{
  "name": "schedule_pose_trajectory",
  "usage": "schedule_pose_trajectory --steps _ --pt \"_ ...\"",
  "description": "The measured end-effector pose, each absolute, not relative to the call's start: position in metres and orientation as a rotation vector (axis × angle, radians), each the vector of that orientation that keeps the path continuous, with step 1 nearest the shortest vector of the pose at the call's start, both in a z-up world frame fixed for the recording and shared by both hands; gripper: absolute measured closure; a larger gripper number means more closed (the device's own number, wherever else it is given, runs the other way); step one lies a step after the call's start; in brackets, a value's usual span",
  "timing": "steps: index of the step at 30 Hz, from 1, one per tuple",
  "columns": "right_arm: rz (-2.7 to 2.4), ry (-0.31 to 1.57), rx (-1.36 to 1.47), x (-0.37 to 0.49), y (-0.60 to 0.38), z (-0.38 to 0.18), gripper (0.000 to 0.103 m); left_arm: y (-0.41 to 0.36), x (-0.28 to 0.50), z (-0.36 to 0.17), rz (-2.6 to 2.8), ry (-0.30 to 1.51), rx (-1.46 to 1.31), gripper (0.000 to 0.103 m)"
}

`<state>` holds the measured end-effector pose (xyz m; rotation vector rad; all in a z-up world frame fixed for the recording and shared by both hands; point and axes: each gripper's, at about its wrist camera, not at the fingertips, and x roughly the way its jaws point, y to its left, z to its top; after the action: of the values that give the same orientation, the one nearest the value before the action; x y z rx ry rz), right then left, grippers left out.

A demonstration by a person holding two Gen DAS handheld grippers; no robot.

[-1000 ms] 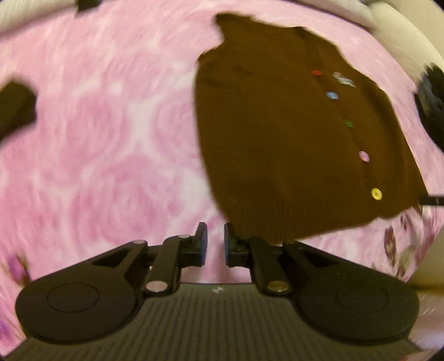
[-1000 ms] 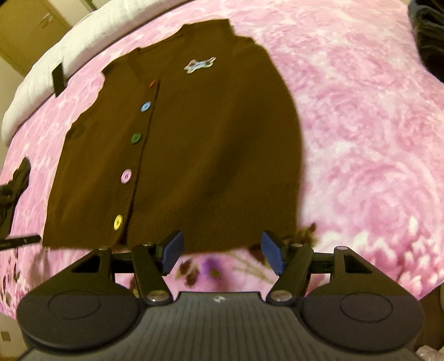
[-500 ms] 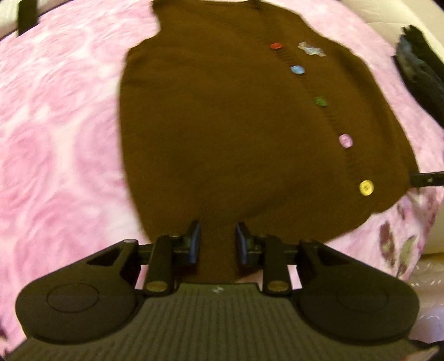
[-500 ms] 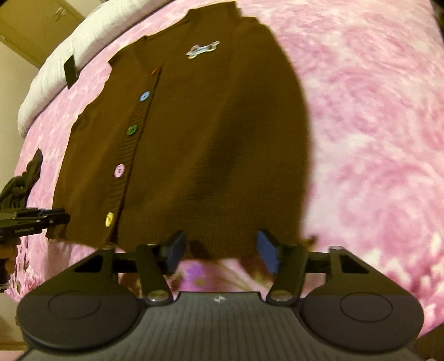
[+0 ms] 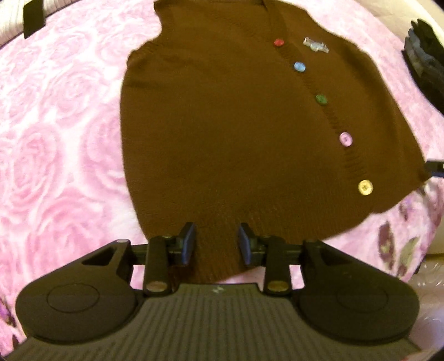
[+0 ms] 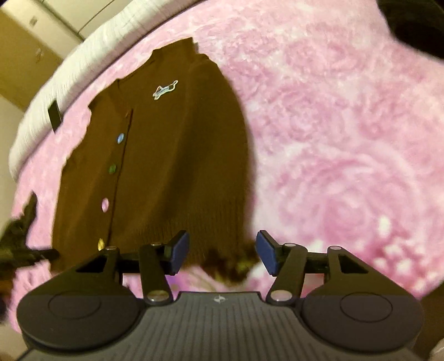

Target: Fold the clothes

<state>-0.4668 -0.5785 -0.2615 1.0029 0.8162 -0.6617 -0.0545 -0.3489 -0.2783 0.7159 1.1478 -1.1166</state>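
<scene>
The brown cardigan (image 5: 222, 125) lay flat, buttoned, on the pink rose-patterned blanket (image 5: 55, 138), the left gripper (image 5: 217, 243) parted over its hem, the right gripper (image 6: 222, 251) spread wide at its lower corner.

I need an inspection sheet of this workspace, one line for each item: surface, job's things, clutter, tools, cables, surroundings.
Surface: pink rose-pattern blanket, covering the bed.
Job's things: brown knit vest lying flat, front up, buttoned; five coloured buttons, the yellow button nearest the hem; a small patch on the chest.
Clutter: dark clothing at the right edge; a black item by the far border.
Tools: left tool open, hem between its pads; right tool open, at the hem's right corner.
Cables: nothing seen.
Surroundings: white bedding; wooden cabinet.
</scene>
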Motion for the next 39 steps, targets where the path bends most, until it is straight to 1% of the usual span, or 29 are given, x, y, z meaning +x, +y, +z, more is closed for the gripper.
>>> schedule_pose_trajectory --steps 1,2,3,5,11,13,14,16,17,18,24,27,29,31,32,34,35,36,38,39 --pt "-0.662 0.799 1.046 -0.466 -0.584 -0.269 0.051 -0.351 -0.055 -0.283 -1.117 1.150 0.722 0.072" --pt "-0.669 0.786 1.087 -0.467 -0.588 -0.276 0.069 -0.351 -0.055 -0.283 -1.119 1.149 0.724 0.070" --pt "-0.681 0.781 1.123 -0.469 -0.591 -0.280 0.095 -0.351 -0.055 -0.283 -1.122 1.148 0.727 0.070" --pt "-0.704 0.773 1.180 -0.474 -0.595 -0.286 0.096 -0.349 -0.054 -0.281 -1.126 1.147 0.733 0.070" --pt "-0.719 0.870 1.070 -0.476 -0.585 -0.278 0.097 -0.338 -0.052 -0.280 -1.126 1.146 0.736 0.071" --pt "-0.751 0.904 0.992 -0.465 -0.583 -0.270 0.091 -0.339 -0.053 -0.274 -1.129 1.124 0.733 0.071" --pt "-0.755 0.899 0.945 -0.460 -0.582 -0.263 0.085 -0.340 -0.054 -0.270 -1.135 1.108 0.729 0.071" --pt "-0.762 0.889 0.850 -0.448 -0.581 -0.250 0.081 -0.341 -0.052 -0.262 -1.145 1.086 0.689 0.070" --pt "-0.761 0.881 0.813 -0.442 -0.581 -0.245 0.076 -0.342 -0.050 -0.260 -1.149 1.082 0.670 0.068" --pt "-0.748 0.868 0.801 -0.436 -0.586 -0.242 0.075 -0.344 -0.047 -0.258 -1.151 1.078 0.659 0.068" --pt "-0.705 0.785 0.795 -0.402 -0.643 -0.237 0.075 -0.370 -0.031 -0.251 -1.163 1.024 0.695 0.064" --pt "-0.703 0.758 0.763 -0.384 -0.686 -0.243 0.074 -0.387 -0.013 -0.253 -1.129 1.012 0.690 0.062" --pt "-0.688 0.746 0.763 -0.364 -0.714 -0.256 0.076 -0.402 -0.006 -0.261 -1.094 1.008 0.701 0.062" --pt "-0.635 0.797 0.732 -0.336 -0.730 -0.273 0.076 -0.413 0.000 -0.271 -1.064 1.033 0.718 0.062" --pt "-0.601 0.856 0.693 -0.320 -0.732 -0.282 0.076 -0.419 0.003 -0.276 -1.049 1.046 0.726 0.062" --pt "-0.547 0.952 0.538 -0.296 -0.725 -0.294 0.072 -0.428 0.006 -0.282 -1.021 1.067 0.745 0.061" --pt "-0.528 0.966 0.464 -0.292 -0.721 -0.294 0.072 -0.432 0.007 -0.282 -1.013 1.071 0.749 0.061" --pt "-0.514 0.971 0.448 -0.293 -0.721 -0.292 0.072 -0.435 0.007 -0.282 -1.004 1.075 0.753 0.061" --pt "-0.510 0.952 0.494 -0.304 -0.728 -0.285 0.072 -0.439 0.015 -0.278 -0.989 1.071 0.751 0.058" --pt "-0.520 0.933 0.522 -0.312 -0.733 -0.281 0.068 -0.441 0.021 -0.277 -0.977 1.068 0.742 0.057"
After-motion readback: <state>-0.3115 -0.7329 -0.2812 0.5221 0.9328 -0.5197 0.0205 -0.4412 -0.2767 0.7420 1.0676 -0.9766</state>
